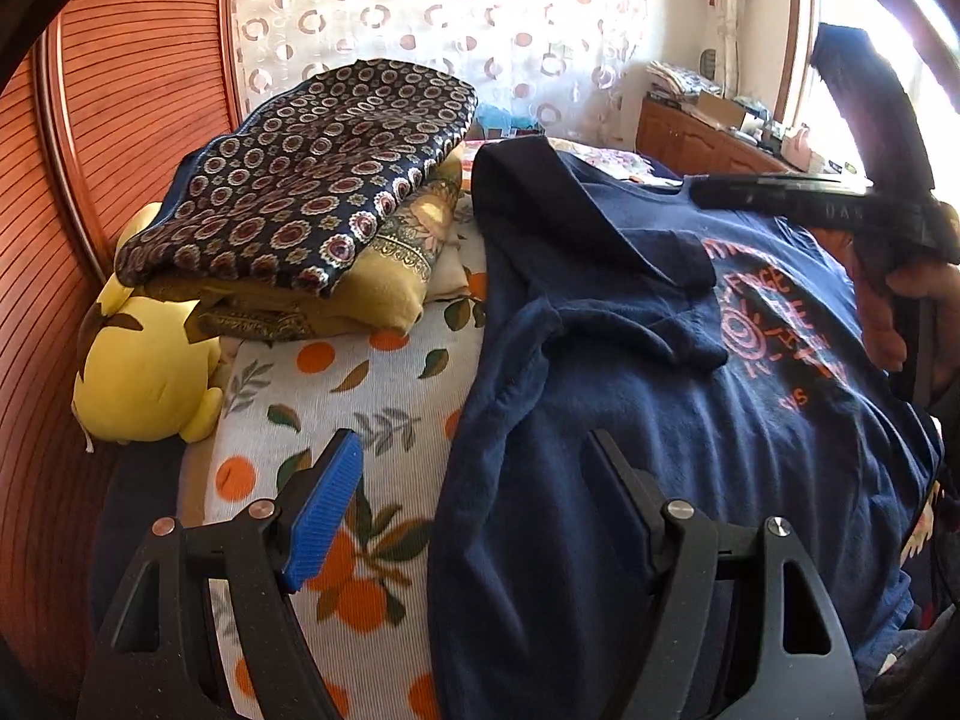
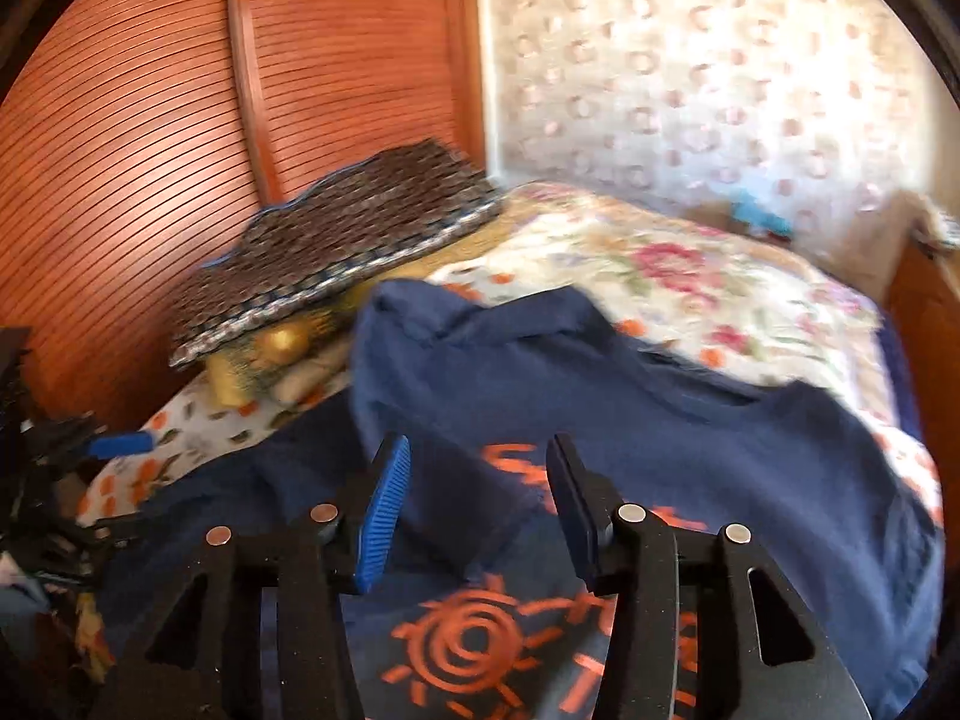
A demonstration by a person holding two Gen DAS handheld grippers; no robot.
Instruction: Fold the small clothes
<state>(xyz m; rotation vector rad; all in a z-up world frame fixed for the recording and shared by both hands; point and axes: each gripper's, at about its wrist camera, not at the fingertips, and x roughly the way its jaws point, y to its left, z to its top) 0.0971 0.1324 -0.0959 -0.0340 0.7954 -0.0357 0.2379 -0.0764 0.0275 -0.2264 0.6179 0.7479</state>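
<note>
left wrist view shows the navy t-shirt spread over the bed, its orange sun-and-letters print facing up and one sleeve folded in across the chest, touching the edge of the print. the same shirt fills the lower half of the right wrist view, where a folded flap lies over part of the orange print. the left gripper hangs above the shirt's left edge with its jaws spread wide and nothing between them; one blue pad sits over the orange-fruit bedsheet, the other over navy cloth. the right gripper hovers over the print with its jaws partly apart, no cloth pinched between the pads. in the left view a hand grips that right tool at the shirt's far side. beside the shirt sits a stack of folded clothes, a dark medallion-patterned piece on top of mustard yellow ones, with a yellow plush toy just beside it against the wooden slatted panel. a floral quilt lies beyond the shirt, and a patterned curtain hangs behind.
</note>
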